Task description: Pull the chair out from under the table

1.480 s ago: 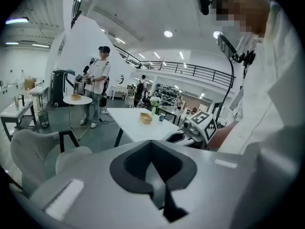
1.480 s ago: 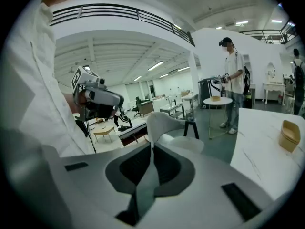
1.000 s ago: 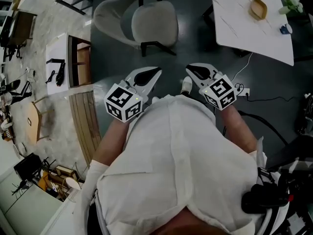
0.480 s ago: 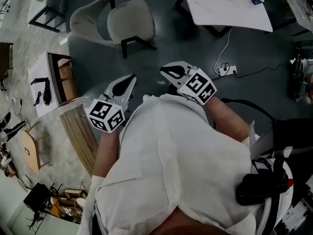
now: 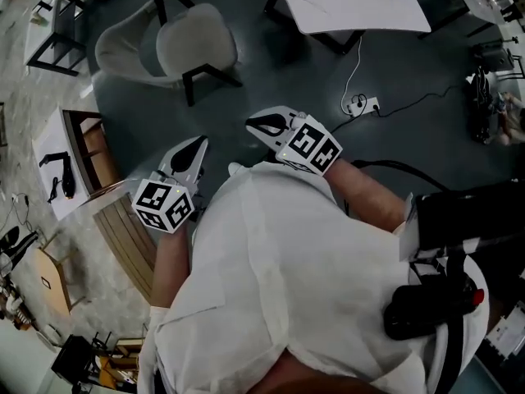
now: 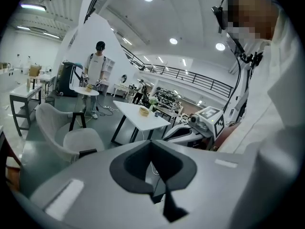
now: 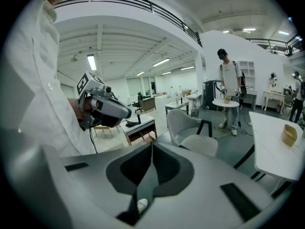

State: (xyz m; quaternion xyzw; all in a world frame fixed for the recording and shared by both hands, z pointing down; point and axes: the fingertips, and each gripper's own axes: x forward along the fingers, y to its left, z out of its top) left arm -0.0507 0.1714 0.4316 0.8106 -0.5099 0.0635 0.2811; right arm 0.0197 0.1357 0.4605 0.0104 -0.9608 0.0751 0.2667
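Floor (image 5: 271, 80), dark grey and smooth, separates both claws from the pale grey shell chair with dark legs (image 5: 176, 48), which stands ahead of the person and off to the left in the head view. The chair is not tucked in. It stands well apart from the white rectangular table (image 5: 344, 6), which lies ahead to the right. Its curved back is on the side away from the table and its seat opens toward the table.

The left gripper (image 5: 199, 144) is closed tight with nothing between its jaws. The right gripper (image 5: 253, 123) also has its jaws together and holds nothing. Both are held low in front of the person's white shirt (image 5: 279, 261), pointing forward and somewhat down, and neither touches the chair.

The left gripper looks slightly the nearer, since the chair sits on its side. In the left gripper view the shell shows toward the left edge; in the right gripper view it shows just right of the jaw line. By that reading, any grasp of the backrest rim calls for a move forward and leftward, and the jaws must part first. As things lie, the chair already looks clear of the table.
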